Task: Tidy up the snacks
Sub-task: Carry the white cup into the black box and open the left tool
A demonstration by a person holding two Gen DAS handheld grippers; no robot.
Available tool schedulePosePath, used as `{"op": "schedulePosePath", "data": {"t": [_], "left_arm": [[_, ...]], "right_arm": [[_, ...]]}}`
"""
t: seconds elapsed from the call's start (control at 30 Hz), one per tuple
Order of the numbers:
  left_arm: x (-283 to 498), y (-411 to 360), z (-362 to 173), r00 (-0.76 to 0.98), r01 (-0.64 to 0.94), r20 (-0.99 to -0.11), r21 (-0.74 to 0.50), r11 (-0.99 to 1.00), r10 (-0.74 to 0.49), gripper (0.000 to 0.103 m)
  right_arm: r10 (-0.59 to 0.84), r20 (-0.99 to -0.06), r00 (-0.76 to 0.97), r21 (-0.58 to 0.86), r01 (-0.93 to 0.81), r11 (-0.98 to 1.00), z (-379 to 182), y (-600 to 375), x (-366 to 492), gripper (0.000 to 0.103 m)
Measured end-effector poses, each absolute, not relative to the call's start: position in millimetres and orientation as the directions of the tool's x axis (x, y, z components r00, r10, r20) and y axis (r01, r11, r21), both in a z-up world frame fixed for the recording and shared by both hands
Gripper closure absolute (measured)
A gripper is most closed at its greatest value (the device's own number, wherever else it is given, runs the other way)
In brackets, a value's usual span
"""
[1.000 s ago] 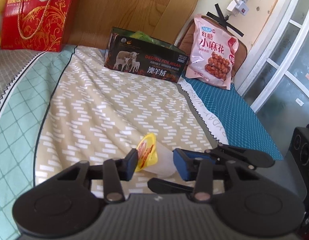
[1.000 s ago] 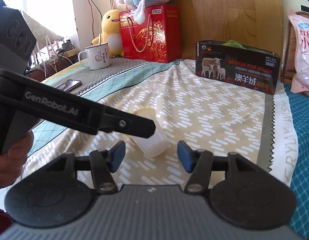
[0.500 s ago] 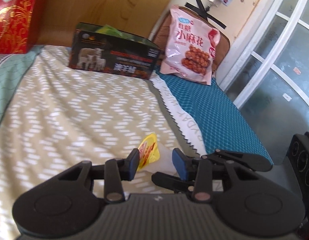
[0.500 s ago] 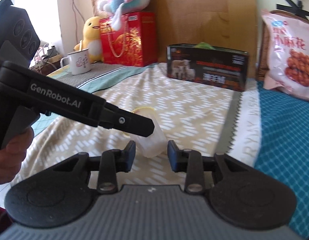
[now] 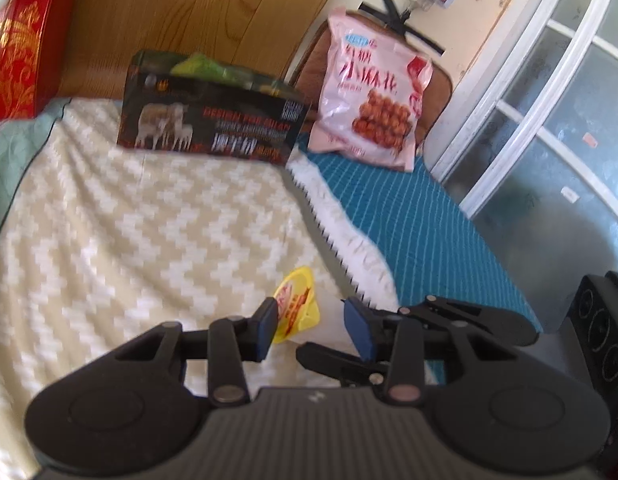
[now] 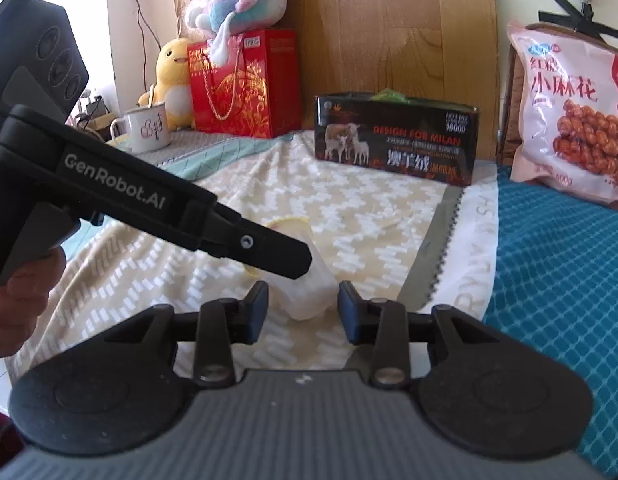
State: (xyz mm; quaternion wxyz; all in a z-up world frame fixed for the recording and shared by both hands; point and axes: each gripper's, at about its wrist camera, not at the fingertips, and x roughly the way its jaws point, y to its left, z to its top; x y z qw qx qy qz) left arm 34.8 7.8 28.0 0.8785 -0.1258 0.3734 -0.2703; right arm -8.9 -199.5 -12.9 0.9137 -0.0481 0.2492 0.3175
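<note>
The jelly cup [image 5: 309, 316] sits low over the bed [image 5: 149, 220], between both tongs. Left tongs [image 5: 312, 330] pinch its yellow lid end; right tongs [image 6: 303, 312] flank its base, pads apparently apart, having just been closing. Light, thin-walled, slick — best gripped gently at the stiffer rim.

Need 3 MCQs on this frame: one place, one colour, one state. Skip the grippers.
1. Where is the pink snack bag?
A. Inside a red gift bag
B. Leaning upright at the back of the teal cloth, right of the black box
C. Flat on the beige blanket

2. What colour is the cup lid?
A. Green
B. Blue
C. Yellow

3. What state is the black box in?
A. Open-topped, a green packet poking out
B. Taped shut
C. Crushed flat

Answers: B, the bag stands beyond the box's right end; C, the yellow rim shows in both views; A, green shows above its rim.
</note>
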Motion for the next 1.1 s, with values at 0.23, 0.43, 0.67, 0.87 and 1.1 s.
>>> {"op": "schedulePosePath", "data": {"t": [0.23, 0.43, 0.67, 0.87, 1.1], "left_arm": [[75, 0, 66, 0.611, 0.422, -0.549, -0.384, 0.821, -0.571, 0.067], [136, -7, 106, 0.669, 0.435, -0.499, -0.339, 0.835, -0.551, 0.066], [235, -3, 110, 0.705, 0.362, -0.492, -0.37, 0.856, -0.511, 0.065], [288, -3, 75, 0.699, 0.285, -0.551, -0.371, 0.884, -0.456, 0.064], [281, -1, 70, 0.736, 0.208, -0.564, -0.339, 0.917, -0.375, 0.056]], "right_arm": [[0.554, -0.41, 0.725, 0.06, -0.584, 0.809, 18, -203, 26, 0.063], [0.548, -0.359, 0.755, 0.047, -0.572, 0.819, 50, -202, 89, 0.063], [0.523, -0.374, 0.766, 0.055, -0.545, 0.837, 67, -188, 186, 0.063], [0.494, -0.439, 0.75, 0.039, -0.533, 0.845, 37, -170, 240, 0.062], [0.474, -0.385, 0.792, 0.033, -0.501, 0.865, 34, -175, 225, 0.048]]}}
